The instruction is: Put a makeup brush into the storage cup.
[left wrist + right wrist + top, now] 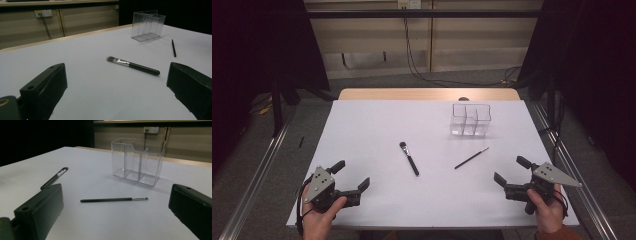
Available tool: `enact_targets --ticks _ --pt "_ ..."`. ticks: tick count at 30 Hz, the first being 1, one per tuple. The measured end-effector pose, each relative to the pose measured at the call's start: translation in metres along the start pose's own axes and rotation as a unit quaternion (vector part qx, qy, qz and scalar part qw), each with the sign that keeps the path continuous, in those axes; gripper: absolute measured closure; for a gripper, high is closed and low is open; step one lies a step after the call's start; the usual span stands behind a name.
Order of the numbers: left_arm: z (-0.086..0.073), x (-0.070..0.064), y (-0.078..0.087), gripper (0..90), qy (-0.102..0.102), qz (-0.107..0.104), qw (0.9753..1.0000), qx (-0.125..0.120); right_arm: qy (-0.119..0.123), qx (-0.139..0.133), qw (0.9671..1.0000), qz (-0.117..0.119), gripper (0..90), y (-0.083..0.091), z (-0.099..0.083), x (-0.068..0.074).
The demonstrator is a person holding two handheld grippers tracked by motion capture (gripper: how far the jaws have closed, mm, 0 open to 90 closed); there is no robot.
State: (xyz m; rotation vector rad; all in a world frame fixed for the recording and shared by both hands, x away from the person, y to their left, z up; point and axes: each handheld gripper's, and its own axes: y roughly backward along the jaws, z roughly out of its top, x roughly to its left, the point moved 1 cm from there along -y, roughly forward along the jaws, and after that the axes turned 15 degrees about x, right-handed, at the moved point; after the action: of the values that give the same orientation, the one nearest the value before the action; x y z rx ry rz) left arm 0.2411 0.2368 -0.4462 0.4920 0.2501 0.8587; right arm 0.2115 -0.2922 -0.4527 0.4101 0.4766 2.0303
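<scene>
Nearest: my left gripper (353, 178) and right gripper (508, 170) are resting at the table's (377, 120) near edge, jaws spread, gripping nothing. Mid-table: thick brush (409, 158) and thin brush (471, 158) are lying flat, apart. Farthest: clear organizer (470, 120) is standing upright.

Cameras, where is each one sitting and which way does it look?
High view: above the person's side, looking down at the white table; both hands, left gripper and right gripper show.
Left gripper view: rides the left gripper, facing the makeup brush.
Right gripper view: rides the right gripper, facing the thin brush.
Both gripper views share the clear organizer.
</scene>
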Motion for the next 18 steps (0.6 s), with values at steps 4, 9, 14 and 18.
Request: enact_targets --ticks 4,9,14,18 --pt "0.0016 -0.0012 -0.0018 3.0 -0.007 -0.002 1.0 0.003 -0.003 -0.003 1.0 -0.002 0.0 0.0007 -0.0004 -0.0008" --pt "0.0022 -0.0007 -0.0036 3.0 0.002 -0.001 1.0 0.004 -0.01 -0.002 0.9999 -0.002 0.0 0.0 -0.001 -0.0025" --pt "0.0035 -0.004 -0.0035 3.0 -0.008 -0.007 0.9999 0.001 -0.01 -0.001 0.9999 -0.003 0.0 -0.0006 -0.0011 -0.0022" --pt "0.0048 -0.0082 -0.0051 3.0 -0.019 -0.018 0.9996 0.004 -0.004 -0.001 1.0 -0.002 0.0 0.0 -0.0007 0.0"
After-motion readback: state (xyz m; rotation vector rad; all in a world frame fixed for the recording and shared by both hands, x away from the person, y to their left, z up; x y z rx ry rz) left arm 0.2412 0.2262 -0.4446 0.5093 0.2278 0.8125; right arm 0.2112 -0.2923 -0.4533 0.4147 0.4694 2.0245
